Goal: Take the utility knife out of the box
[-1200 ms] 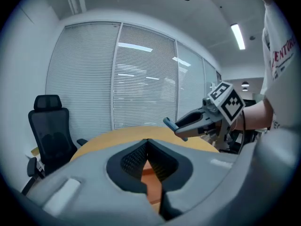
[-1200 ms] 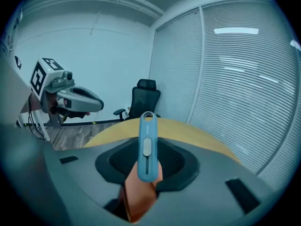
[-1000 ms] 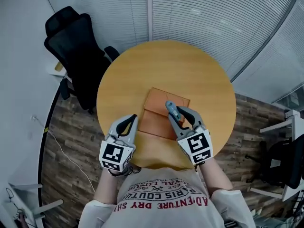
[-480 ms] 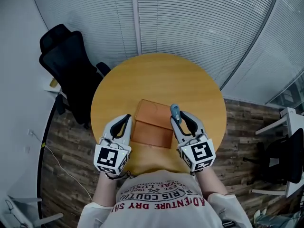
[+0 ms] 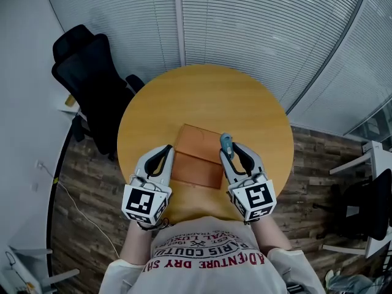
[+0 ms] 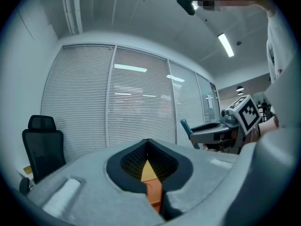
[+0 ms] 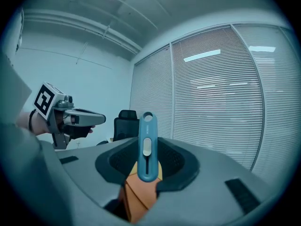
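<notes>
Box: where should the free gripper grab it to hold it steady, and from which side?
Probably its left edge, coming in level from the left. The box lies flat on the table, so only its thin sides offer a pinch, and the left gripper is beside that edge. The right gripper holds the utility knife.

right tongs point(image 5: 232, 149) | utility knife point(image 5: 225, 141) shifted from over box point(image 5: 196, 161) middle to its right edge

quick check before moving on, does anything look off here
Nothing stands out. The knife sits upright in the right gripper's jaws, and the box lies flat on the table.
</notes>
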`<control>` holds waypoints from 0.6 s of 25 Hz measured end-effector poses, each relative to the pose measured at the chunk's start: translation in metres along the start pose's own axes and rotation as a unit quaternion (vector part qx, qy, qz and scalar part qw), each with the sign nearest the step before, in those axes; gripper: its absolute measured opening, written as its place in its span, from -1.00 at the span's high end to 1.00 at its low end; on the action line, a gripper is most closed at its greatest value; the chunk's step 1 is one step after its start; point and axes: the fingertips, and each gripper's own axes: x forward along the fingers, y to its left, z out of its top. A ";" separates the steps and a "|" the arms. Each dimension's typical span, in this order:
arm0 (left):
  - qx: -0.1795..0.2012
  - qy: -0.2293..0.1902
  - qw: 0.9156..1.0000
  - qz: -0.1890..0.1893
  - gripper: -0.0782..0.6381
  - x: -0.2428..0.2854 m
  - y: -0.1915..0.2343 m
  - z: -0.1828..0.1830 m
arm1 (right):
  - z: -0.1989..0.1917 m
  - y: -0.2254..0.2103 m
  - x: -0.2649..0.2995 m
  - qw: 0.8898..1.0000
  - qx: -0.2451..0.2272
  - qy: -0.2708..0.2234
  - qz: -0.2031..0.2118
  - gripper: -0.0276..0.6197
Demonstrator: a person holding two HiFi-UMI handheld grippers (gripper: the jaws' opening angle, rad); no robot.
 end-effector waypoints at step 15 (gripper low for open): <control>-0.005 -0.001 1.000 0.008 0.80 -0.008 -0.005 -0.001 | -0.002 0.003 -0.002 1.000 0.016 -0.005 0.001 0.51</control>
